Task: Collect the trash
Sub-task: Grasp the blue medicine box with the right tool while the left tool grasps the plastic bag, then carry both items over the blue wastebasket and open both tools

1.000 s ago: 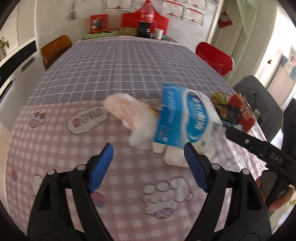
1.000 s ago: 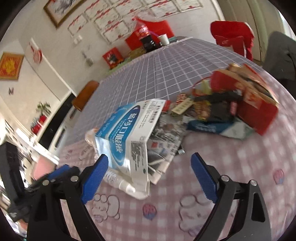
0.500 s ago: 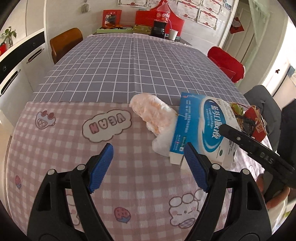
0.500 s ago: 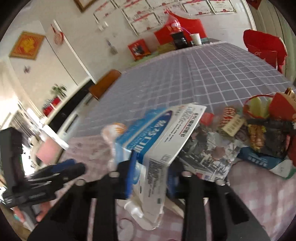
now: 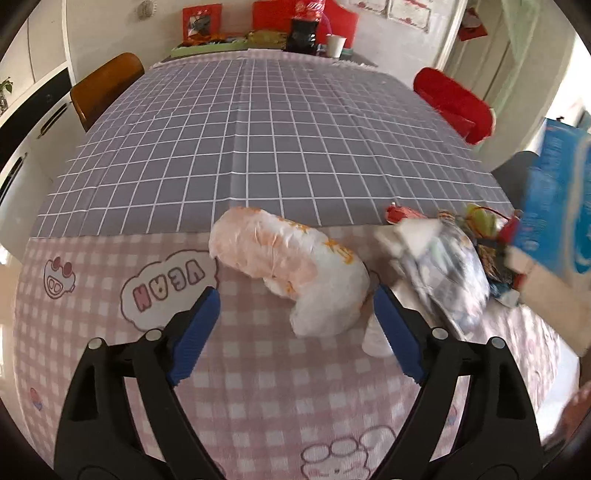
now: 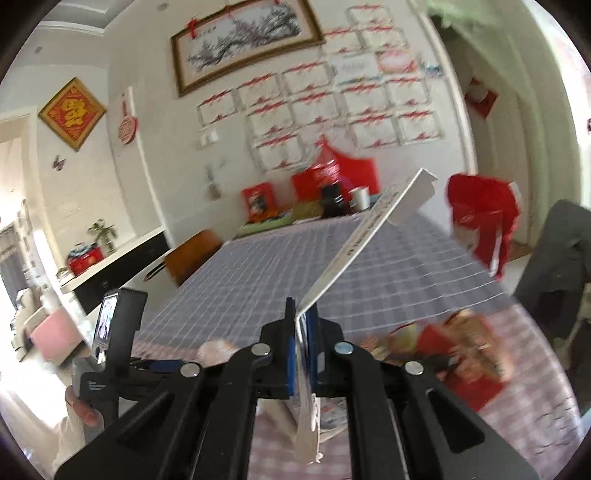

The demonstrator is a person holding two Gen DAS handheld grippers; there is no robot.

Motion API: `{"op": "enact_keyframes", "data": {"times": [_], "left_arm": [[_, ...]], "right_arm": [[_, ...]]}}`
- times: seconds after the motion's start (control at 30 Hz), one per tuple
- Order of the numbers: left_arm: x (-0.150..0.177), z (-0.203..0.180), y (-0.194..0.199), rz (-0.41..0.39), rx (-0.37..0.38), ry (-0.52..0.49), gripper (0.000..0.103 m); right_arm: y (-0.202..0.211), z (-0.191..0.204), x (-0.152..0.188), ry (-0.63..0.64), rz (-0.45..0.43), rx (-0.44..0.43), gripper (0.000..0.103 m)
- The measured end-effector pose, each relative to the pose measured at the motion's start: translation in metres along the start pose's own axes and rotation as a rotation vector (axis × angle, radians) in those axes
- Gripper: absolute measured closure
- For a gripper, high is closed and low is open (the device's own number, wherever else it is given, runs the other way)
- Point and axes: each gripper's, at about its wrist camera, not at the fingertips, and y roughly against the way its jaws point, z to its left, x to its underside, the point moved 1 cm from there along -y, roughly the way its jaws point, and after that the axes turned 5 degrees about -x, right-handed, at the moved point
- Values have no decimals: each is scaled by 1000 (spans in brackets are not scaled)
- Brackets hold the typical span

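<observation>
A crumpled white and orange plastic bag lies on the pink checked tablecloth. My left gripper hovers just over its near end, jaws opening, with the blue pads on either side and not touching. A small white bottle lies by the right pad. To the right are a crumpled printed wrapper and a heap of colourful wrappers. My right gripper is closing tight on a flattened blue and white carton, raised above the table; the carton shows blurred at the right edge.
A brown chair stands at the table's left side and a red chair at its right. A cola bottle and a cup stand at the far end. A grey chair is at the right.
My right gripper closed on the blue carton and lifted it off the table, uncovering the wrappers underneath. My left gripper moved in over the plastic bag, and its jaws spread slightly.
</observation>
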Motion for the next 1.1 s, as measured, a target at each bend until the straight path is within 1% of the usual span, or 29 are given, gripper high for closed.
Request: {"op": "enact_keyframes", "data": {"times": [0.1,0.2,0.23,0.27,0.3,0.33,0.37,0.43,0.5,0.57,0.7,0.83,0.9,1.0,1.03,1.1], "left_arm": [[-11,-5,-18,16,3,-20,18],[-18,-3,-40,50,-29,-1,18],[-20,-1,-47,55,-15,14,18],[-20,0,-51,56,3,17,37],[-20,1,-55,71,11,20,49],[-19,4,-58,81,18,32,49],[-18,6,-55,76,32,38,51],[-16,9,-47,56,17,40,53],[-13,10,-35,18,-2,38,53],[-12,13,-22,-3,17,37,53],[-6,4,1,-45,31,34,53],[-1,-14,23,-79,63,11,53],[0,-27,33,-98,84,-17,53],[3,-57,48,-118,119,-66,53],[5,-69,52,-122,142,-90,53],[8,-89,58,-117,160,-118,53]], "right_arm": [[10,-19,-5,10,-17,75,97],[17,-37,-5,7,-19,138,97],[21,-43,-4,2,-20,152,97],[23,-49,-4,-5,-22,161,97],[27,-53,-2,-9,-23,167,97],[30,-57,-1,-14,-24,177,97],[33,-61,0,-18,-25,188,97],[39,-68,2,-28,-30,206,97],[46,-76,5,-39,-34,218,97],[51,-80,8,-47,-32,230,97],[66,-89,15,-60,-30,260,97],[88,-94,23,-52,-44,295,97],[103,-101,27,-72,-51,314,97],[123,-115,37,-108,-54,342,97],[130,-120,41,-118,-55,355,97],[146,-130,51,-142,-61,384,97]]}}
